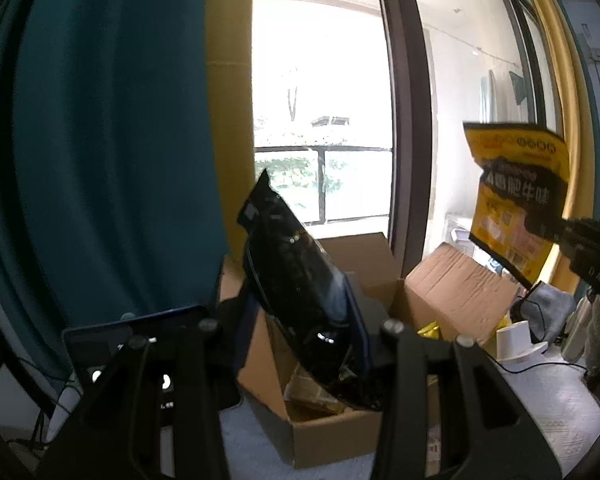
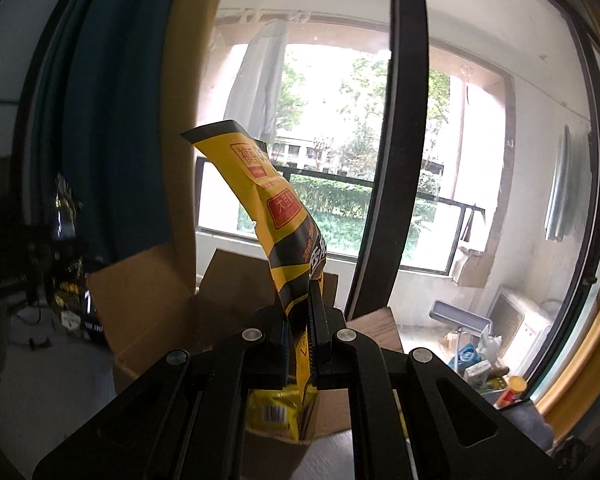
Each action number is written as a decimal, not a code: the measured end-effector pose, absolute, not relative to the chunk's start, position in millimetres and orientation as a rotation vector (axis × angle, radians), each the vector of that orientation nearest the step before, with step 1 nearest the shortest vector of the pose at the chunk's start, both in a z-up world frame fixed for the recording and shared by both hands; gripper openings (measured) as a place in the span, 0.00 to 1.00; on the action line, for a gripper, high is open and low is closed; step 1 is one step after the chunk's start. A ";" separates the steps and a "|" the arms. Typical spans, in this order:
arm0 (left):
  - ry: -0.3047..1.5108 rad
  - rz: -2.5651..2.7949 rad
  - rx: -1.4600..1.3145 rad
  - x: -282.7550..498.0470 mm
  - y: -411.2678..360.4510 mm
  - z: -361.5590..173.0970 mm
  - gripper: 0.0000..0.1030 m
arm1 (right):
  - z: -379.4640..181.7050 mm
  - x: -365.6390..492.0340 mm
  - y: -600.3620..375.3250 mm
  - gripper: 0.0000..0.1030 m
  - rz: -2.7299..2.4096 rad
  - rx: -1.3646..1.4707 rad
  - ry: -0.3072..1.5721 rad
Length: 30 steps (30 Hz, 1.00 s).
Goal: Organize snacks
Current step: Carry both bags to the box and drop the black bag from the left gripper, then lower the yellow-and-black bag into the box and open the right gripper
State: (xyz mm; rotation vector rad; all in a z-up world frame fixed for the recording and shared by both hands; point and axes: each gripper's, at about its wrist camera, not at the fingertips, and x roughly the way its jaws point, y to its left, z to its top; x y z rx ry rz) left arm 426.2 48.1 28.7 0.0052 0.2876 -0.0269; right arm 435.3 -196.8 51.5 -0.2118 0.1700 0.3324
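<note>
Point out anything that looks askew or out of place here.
Both snack bags hang crooked: the black bag tilts in the left gripper, the yellow bag bends over in the right gripper. Nothing spilled.

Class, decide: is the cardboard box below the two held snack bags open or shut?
Open. The cardboard box has its flaps folded outward, and packets show inside it in both wrist views.

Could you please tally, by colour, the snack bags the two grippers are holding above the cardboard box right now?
Glossy black plastic snack bag, held in left gripper: 1
Yellow-and-black printed snack bag, held in right gripper: 1
Total: 2
</note>
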 end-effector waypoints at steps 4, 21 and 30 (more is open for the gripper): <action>0.326 -0.013 0.016 455.6 48.1 14.8 0.41 | 45.3 447.7 -191.2 0.08 0.319 -0.182 0.165; 0.411 0.016 -0.097 501.8 76.9 -16.6 0.66 | -22.5 539.6 -151.0 0.08 0.347 0.011 0.317; 0.399 0.007 -0.144 471.3 99.1 -7.6 0.66 | -22.0 529.6 -133.1 0.10 0.374 -0.029 0.357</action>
